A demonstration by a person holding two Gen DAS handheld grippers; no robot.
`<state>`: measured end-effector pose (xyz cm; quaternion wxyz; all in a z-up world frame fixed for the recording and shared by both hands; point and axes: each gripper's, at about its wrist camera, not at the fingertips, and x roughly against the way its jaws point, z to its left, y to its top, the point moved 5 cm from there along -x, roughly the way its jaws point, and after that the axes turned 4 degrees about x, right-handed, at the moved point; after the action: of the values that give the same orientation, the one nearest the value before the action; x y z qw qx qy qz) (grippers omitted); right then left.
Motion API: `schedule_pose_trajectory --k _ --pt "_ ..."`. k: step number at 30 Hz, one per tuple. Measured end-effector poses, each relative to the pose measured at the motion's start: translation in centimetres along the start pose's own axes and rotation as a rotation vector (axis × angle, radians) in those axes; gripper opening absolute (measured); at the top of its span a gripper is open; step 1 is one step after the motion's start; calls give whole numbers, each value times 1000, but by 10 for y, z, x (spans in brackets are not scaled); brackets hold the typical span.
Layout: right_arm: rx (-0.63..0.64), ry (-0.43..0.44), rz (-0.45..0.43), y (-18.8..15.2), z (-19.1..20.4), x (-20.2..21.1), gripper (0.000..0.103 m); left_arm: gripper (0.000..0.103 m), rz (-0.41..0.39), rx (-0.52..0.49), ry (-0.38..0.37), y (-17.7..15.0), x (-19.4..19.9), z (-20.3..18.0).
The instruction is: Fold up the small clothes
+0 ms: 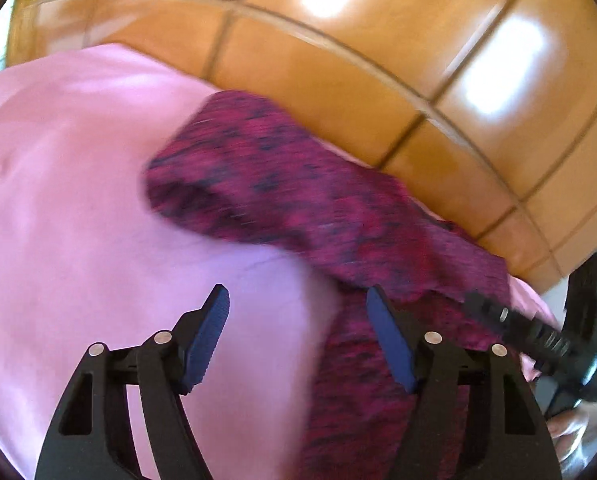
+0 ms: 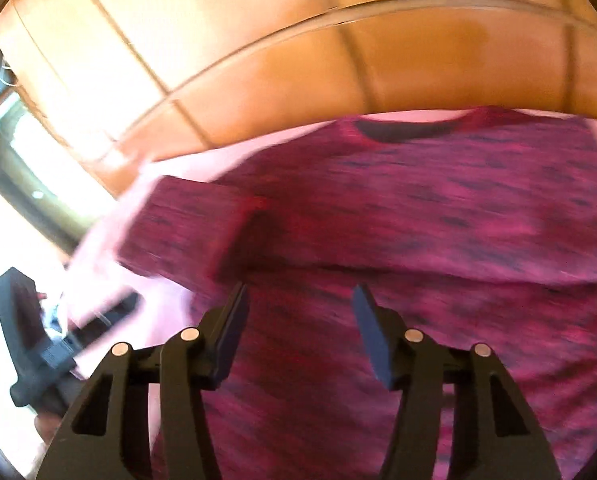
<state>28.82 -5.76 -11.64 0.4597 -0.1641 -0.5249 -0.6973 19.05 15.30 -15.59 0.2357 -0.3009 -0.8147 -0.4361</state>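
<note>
A magenta knit shirt (image 2: 438, 220) with dark flecks and a dark neckline (image 2: 398, 133) lies spread on a pink sheet (image 1: 78, 200). One sleeve (image 2: 186, 224) is folded in over the body; in the left wrist view this sleeve (image 1: 258, 184) stretches across the sheet. My left gripper (image 1: 298, 300) is open above the sheet, at the shirt's edge, with nothing between its blue pads (image 1: 208, 340). My right gripper (image 2: 298, 292) hangs open over the shirt's lower body, its jaws empty. Both views are blurred.
Glossy panelled wood (image 1: 378, 60) rises behind the sheet's far edge. The right gripper's black body (image 1: 586, 320) shows at the right of the left wrist view, with a hand (image 1: 574, 436) below it. A bright opening (image 2: 26, 152) lies at far left.
</note>
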Motion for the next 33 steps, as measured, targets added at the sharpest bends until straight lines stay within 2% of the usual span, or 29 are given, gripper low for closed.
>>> schedule_pose_trajectory --k 2,4,5,6,8,9,12,16,18,22,27,30,31,33 --pt "13 66 40 12 28 -29 54 70 -2 27 44 -2 -1 13" --pt "13 89 101 15 48 -58 53 70 -6 43 80 -2 -1 22" --pt "24 75 134 16 55 -72 46 70 -5 52 88 -3 -1 26" --pt "38 49 149 17 59 -80 29 70 -4 62 93 -3 0 29" --pt "93 -4 150 24 71 -84 10 70 -5 74 103 -2 2 34" --pt "117 -14 130 29 75 -78 9 70 -3 80 108 -2 1 35" --pt "193 -43 -16 52 87 -33 9 70 3 93 103 -1 -2 33" --pt "194 -77 -190 81 79 34 8 70 3 98 117 0 -10 19" --pt "187 -96 -250 90 70 59 8 70 6 103 132 0 -16 12" --pt "169 -138 -323 92 44 95 8 70 17 113 154 9 -36 -7" --pt "140 -219 -400 92 11 131 7 70 57 104 264 17 -69 -15" --pt "117 -289 -426 91 -22 144 6 70 45 86 296 19 -74 -19" --pt "103 -335 -431 90 -39 147 5 74 47 85 296 20 -74 -19" --pt "53 -376 -406 85 -68 145 4 76 47 70 295 20 -75 -20"
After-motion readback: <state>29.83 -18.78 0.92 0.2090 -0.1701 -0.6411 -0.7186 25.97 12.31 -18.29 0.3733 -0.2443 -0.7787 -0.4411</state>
